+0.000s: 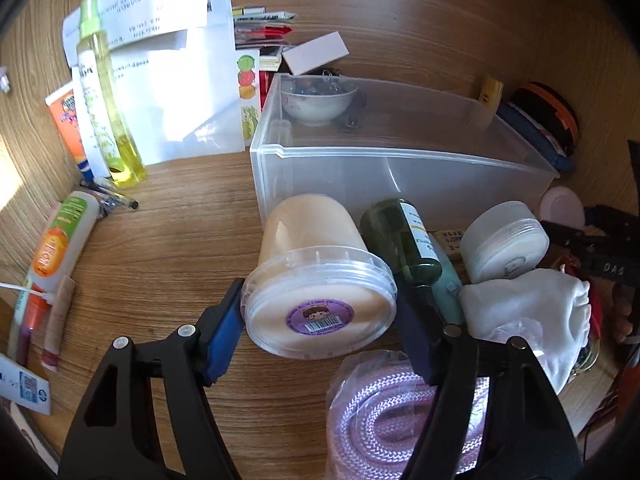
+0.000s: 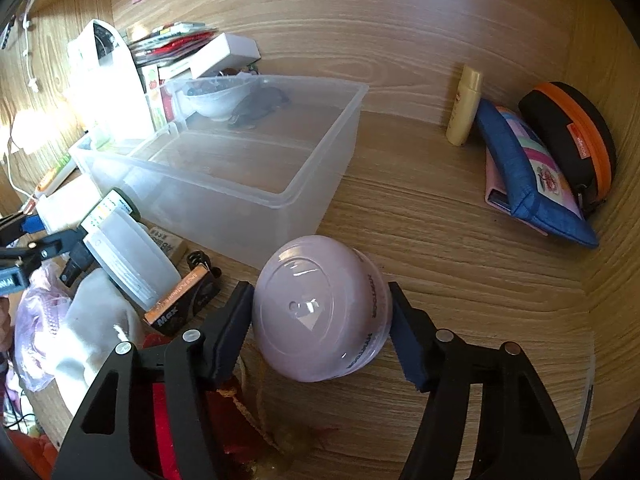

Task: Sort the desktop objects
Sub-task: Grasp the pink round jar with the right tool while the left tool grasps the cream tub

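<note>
A cream plastic tub (image 1: 316,264) with a clear lid and a purple sticker lies tilted, lid toward the camera, in front of the clear plastic bin (image 1: 400,172). My left gripper (image 1: 320,332) is shut on the tub, its blue pads against both sides of the lid rim. In the right wrist view a round pink jar (image 2: 316,300) sits between the pads of my right gripper (image 2: 320,328), which is shut on it just above the wooden desk. The clear bin (image 2: 224,196) stands behind and to the left, holding a white bowl (image 2: 216,100) and a dark item.
Right of the tub lie a green bottle (image 1: 400,240), a frosted white jar (image 1: 504,240), a white cloth pouch (image 1: 528,312) and a bagged pink rope (image 1: 392,412). A yellow spray bottle (image 1: 106,100) and tubes stand left. A blue pouch (image 2: 528,176) and an orange-edged case (image 2: 568,136) lean at the right wall.
</note>
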The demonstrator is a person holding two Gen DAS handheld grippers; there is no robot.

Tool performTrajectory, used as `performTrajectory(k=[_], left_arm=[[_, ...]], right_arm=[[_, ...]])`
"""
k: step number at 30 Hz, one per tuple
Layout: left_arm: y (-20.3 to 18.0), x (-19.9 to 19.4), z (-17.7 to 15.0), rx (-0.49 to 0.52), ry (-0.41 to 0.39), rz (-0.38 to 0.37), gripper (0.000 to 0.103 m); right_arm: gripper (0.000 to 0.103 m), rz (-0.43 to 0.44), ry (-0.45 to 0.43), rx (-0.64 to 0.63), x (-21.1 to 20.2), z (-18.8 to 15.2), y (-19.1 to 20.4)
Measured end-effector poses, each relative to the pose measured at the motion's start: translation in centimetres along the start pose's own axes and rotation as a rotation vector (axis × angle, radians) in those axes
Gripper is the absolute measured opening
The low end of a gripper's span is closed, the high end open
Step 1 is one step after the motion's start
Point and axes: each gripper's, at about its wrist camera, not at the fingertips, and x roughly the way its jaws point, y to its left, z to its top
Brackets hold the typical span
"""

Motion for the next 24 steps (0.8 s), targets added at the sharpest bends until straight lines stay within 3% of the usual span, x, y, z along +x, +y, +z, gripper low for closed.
performTrajectory(k=[16, 24], left_arm=[[1.8, -3.5, 0.8, -0.04, -0.126, 0.052, 0.069], [1.7, -5.1, 1.8, -0.058, -0.184, 0.034, 0.069]], right_arm=[[0.061, 0.038, -0.143, 0.068, -5.0, 0.0, -0.9], [0.061, 0.062, -0.207, 0.07, -7.1, 1.0, -0.5]])
